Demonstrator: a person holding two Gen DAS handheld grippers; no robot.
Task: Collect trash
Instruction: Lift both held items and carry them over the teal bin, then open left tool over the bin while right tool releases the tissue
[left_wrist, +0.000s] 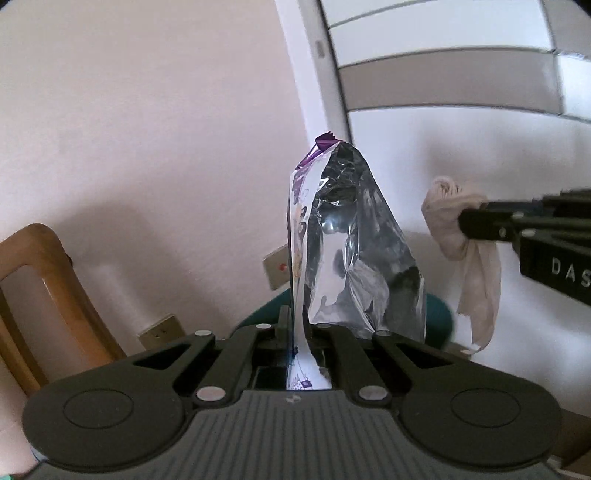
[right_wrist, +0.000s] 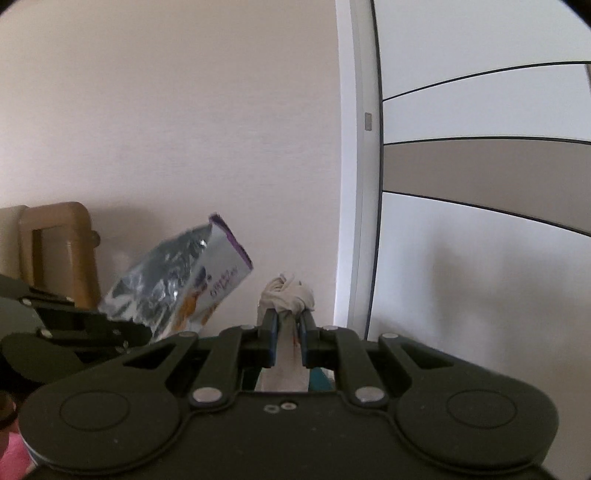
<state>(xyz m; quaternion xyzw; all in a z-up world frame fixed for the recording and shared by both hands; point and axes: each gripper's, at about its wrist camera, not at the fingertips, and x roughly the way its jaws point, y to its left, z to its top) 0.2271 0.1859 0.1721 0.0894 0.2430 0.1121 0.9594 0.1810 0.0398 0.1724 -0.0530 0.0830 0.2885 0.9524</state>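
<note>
Two trash pieces: left gripper (left_wrist: 300, 328) pinches one foil snack bag (left_wrist: 351, 236), upright, mouth upward; right gripper (right_wrist: 287, 325) clamps one crumpled tissue (right_wrist: 288, 297).

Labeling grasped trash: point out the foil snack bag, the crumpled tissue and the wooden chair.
foil snack bag (left_wrist: 354, 236), left wrist view, silver inner face.
crumpled tissue (right_wrist: 286, 295), right wrist view, bunched top.
wooden chair (left_wrist: 40, 240), left wrist view, top rail.

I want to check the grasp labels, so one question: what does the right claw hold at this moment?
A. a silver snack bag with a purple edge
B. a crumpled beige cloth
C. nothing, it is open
B: the right claw is shut on the crumpled beige cloth, while the left claw pinches the silver snack bag.
</note>
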